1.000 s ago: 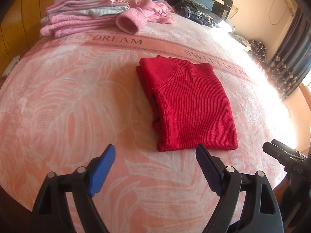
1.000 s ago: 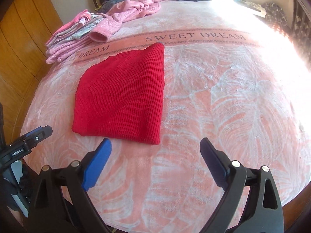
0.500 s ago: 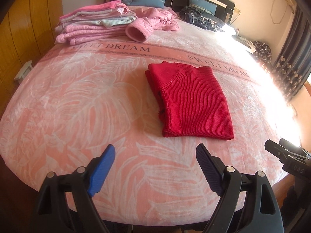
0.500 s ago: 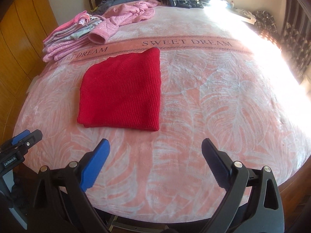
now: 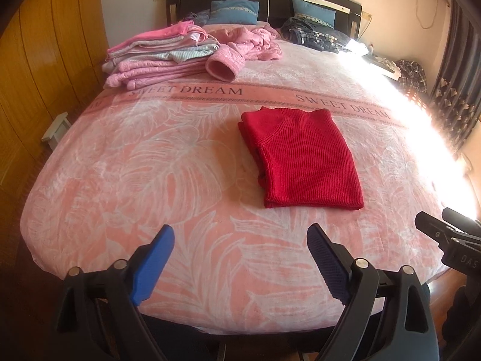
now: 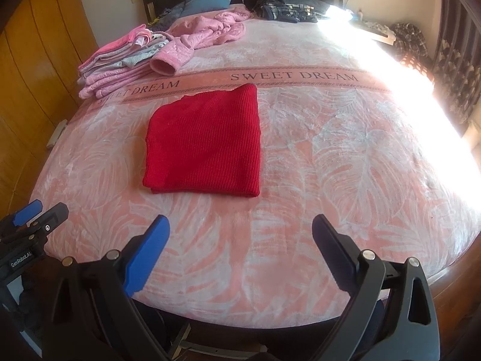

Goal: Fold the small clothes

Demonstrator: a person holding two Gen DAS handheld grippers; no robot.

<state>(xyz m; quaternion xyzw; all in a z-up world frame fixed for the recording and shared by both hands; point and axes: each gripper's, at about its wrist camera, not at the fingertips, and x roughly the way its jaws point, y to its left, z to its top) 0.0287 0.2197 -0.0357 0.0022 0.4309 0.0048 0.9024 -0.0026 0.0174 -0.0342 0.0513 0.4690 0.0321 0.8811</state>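
A folded red knit sweater [image 5: 303, 156] [image 6: 207, 147] lies flat in the middle of the pink leaf-print bed cover [image 5: 135, 165] [image 6: 345, 156]. My left gripper [image 5: 240, 258] hovers open over the foot of the bed, well short of the sweater and a little to its left. My right gripper [image 6: 240, 252] is also open with nothing between its fingers, near the foot edge, below the sweater's right corner. Each gripper shows at the edge of the other's view: the right one [image 5: 445, 234], the left one [image 6: 33, 222].
A stack of folded pink and grey clothes [image 5: 156, 54] [image 6: 120, 60] sits at the far left of the bed, with a rumpled pink jacket [image 5: 243, 45] [image 6: 207, 30] beside it. Dark clothes [image 5: 312, 36] and blue pillows [image 5: 234, 9] lie by the headboard. Wooden wardrobe [image 5: 36, 60] stands left.
Both grippers have drawn back and up from the sweater toward the foot of the bed; the sweater looks smaller and farther. It has not moved, and both stay open.
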